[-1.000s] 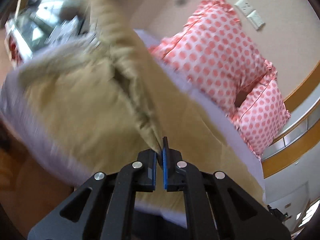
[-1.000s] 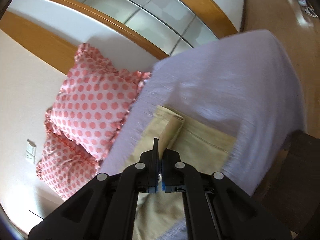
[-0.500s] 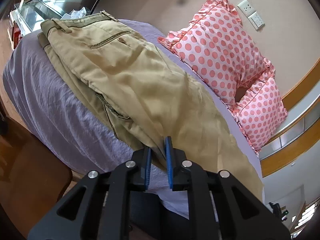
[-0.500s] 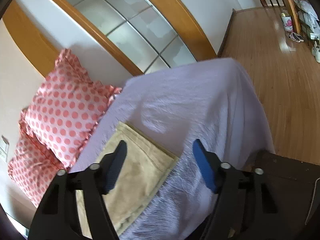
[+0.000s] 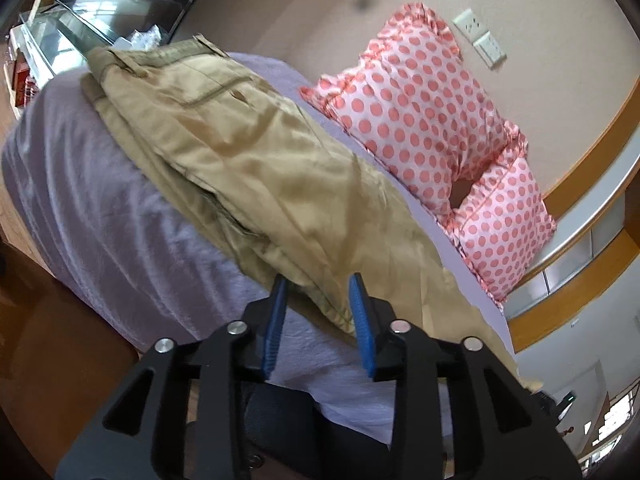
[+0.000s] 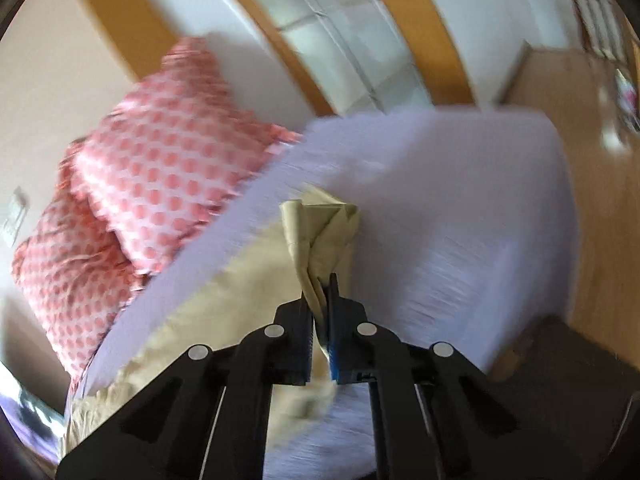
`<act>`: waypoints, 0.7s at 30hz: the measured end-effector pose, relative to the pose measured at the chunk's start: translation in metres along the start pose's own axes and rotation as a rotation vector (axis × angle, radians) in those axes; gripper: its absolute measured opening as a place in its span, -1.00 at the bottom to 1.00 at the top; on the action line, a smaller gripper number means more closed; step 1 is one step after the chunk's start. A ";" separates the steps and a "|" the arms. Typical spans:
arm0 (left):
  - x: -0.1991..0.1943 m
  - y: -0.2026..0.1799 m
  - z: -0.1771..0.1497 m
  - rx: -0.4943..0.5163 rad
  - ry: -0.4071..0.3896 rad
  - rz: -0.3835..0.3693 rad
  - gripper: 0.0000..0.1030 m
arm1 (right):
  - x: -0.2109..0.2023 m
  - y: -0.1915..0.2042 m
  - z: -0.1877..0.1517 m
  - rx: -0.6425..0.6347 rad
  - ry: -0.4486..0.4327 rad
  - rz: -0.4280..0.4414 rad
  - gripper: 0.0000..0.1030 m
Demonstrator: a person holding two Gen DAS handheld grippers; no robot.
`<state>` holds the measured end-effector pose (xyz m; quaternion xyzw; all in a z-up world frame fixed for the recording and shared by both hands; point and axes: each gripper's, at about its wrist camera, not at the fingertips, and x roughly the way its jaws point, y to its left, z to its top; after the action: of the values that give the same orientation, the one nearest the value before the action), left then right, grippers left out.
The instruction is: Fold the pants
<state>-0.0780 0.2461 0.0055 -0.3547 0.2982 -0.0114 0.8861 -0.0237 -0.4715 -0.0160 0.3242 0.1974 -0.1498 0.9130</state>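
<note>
Tan pants [image 5: 256, 168] lie folded lengthwise on a lavender bedspread [image 5: 104, 216], waistband at the far left. My left gripper [image 5: 318, 300] is open, its blue pads either side of the pants' near edge at mid-leg, not clamped. In the right wrist view my right gripper [image 6: 320, 304] is shut on the pants' hem end [image 6: 320, 232] and holds it bunched and raised off the bedspread [image 6: 460, 208]. That view is motion-blurred.
Two pink polka-dot pillows [image 5: 432, 120] lean against the wall behind the bed; they also show in the right wrist view [image 6: 152, 168]. A glass cabinet [image 5: 60, 28] stands past the waistband. Wood floor [image 6: 580, 92] lies beyond the bed's end. A dark seat [image 6: 568, 380] is at lower right.
My left gripper let go of the pants and opened wider. My right gripper opened half a second ago, then shut on the hem end and lifted it.
</note>
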 end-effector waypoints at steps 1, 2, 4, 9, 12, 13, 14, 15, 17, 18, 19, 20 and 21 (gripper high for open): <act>-0.005 0.003 0.000 -0.008 -0.024 0.014 -0.10 | -0.001 0.022 0.003 -0.045 -0.008 0.043 -0.88; -0.009 0.006 0.000 -0.018 -0.045 0.025 -0.05 | -0.003 0.048 0.004 -0.095 -0.014 0.103 -0.88; -0.016 0.014 -0.001 -0.052 -0.080 0.041 0.11 | -0.006 0.123 -0.006 -0.223 0.011 0.297 -0.88; -0.015 0.024 -0.007 -0.092 -0.067 0.045 0.24 | -0.003 0.272 -0.099 -0.515 0.243 0.691 -0.88; -0.012 0.020 -0.009 -0.068 -0.044 0.016 0.29 | 0.008 0.331 -0.185 -0.753 0.481 0.752 -0.82; -0.011 0.017 -0.010 -0.058 -0.039 0.017 0.32 | 0.012 0.339 -0.207 -0.814 0.547 0.734 -0.64; -0.011 0.015 -0.009 -0.048 -0.038 0.020 0.34 | 0.015 0.342 -0.225 -0.856 0.605 0.717 -0.50; -0.010 0.014 -0.008 -0.043 -0.040 0.018 0.37 | 0.015 0.341 -0.237 -0.873 0.648 0.709 -0.19; -0.009 0.016 -0.003 -0.038 -0.045 0.015 0.40 | 0.010 0.333 -0.236 -0.856 0.638 0.719 0.35; -0.007 0.017 0.000 -0.046 -0.048 0.018 0.40 | 0.006 0.325 -0.227 -0.830 0.607 0.730 0.65; -0.004 0.020 0.002 -0.055 -0.047 0.018 0.40 | 0.002 0.321 -0.219 -0.807 0.579 0.737 0.70; -0.002 0.021 0.005 -0.065 -0.045 0.018 0.40 | -0.001 0.318 -0.213 -0.787 0.556 0.747 0.70; 0.002 0.023 0.008 -0.076 -0.042 0.021 0.40 | -0.003 0.314 -0.205 -0.766 0.541 0.752 0.70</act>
<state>-0.0762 0.2677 -0.0057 -0.3850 0.2835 0.0166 0.8781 0.0457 -0.1040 0.0065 0.0461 0.3345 0.3531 0.8725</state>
